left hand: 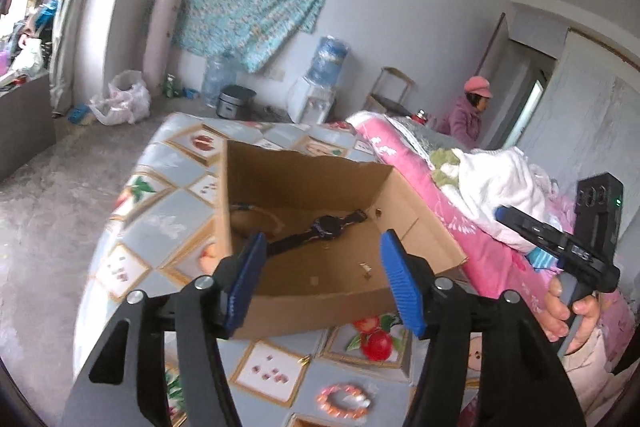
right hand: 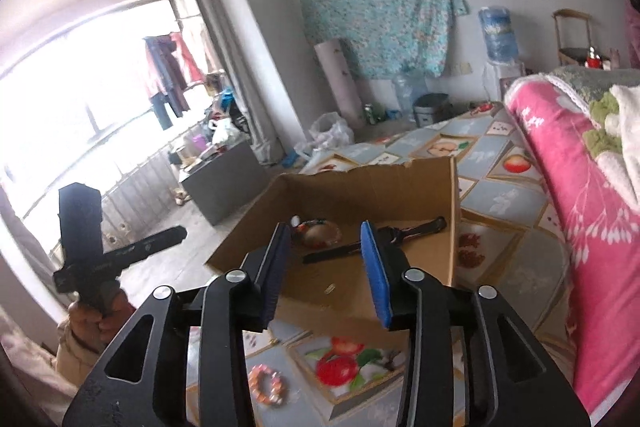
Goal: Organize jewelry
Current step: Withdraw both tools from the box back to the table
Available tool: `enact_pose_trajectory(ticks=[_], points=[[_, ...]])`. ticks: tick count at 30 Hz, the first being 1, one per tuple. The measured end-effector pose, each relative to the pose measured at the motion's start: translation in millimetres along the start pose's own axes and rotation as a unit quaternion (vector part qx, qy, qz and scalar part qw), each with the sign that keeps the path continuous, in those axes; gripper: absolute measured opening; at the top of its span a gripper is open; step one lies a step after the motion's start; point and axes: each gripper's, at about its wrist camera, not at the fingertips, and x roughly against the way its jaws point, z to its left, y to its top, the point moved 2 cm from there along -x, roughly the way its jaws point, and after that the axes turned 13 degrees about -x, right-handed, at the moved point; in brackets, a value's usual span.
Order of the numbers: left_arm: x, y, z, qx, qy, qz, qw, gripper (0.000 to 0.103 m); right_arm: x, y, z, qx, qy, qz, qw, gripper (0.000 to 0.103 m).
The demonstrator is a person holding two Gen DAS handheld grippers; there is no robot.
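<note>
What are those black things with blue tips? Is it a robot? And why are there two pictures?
No robot here. A person holds one grabbing tool in each hand, and each tool carries a small camera looking along its blue tips. One picture comes from the left tongs, the other from the right tongs. Both tongs are open and hold nothing.

They point at a cardboard box standing on a tablecloth printed with fruit. Inside the box lie a black watch and a beaded bracelet. Another pink bead bracelet lies on the cloth outside the box, close to the tongs.
</note>
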Motion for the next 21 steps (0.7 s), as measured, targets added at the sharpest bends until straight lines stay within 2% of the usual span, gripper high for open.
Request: enact_pose_trajectory(ticks=[4,7,10,13,16,18,21], points=[[18.7,-21.8,9.5,-0.005,0.046,0.011,0.9989,0.063,12.7,-30.9,15.6,0.035,0.027,0.020,0.999,0.047],[18.6,-50.4,13.3,-0.008,0.079,0.047,0.9958,0.063,-0.8,-58.5,19.7,0.037,0.034,0.063,0.997,0.047],[6.1,-77.6,11.9,-0.007,0.099,0.085,0.9914,0.063,-27.0,-80.2,16.8,0.034,0.011,0.108,0.993,0.047],[-8.4,-100.6,9.4,-0.011,0.115,0.112,0.9870,0.063,-68.6,-105.5,13.8,0.039,-0.030,0.165,0.985,0.047],[-26.1,-118.4,4.7,-0.026,0.125,0.142,0.9816,0.063,-100.8,-125.1,15.6,0.059,-0.056,0.203,0.976,0.038],[-35.7,-128.7,-1.0,-0.044,0.135,0.159,0.9770,0.063,-114.3,-138.2,19.2,0.067,-0.059,0.222,0.971,0.036],[-43.2,-135.9,-5.7,-0.051,0.129,0.169,0.9758,0.063,-129.2,-152.2,26.1,0.086,-0.065,0.241,0.965,0.031]])
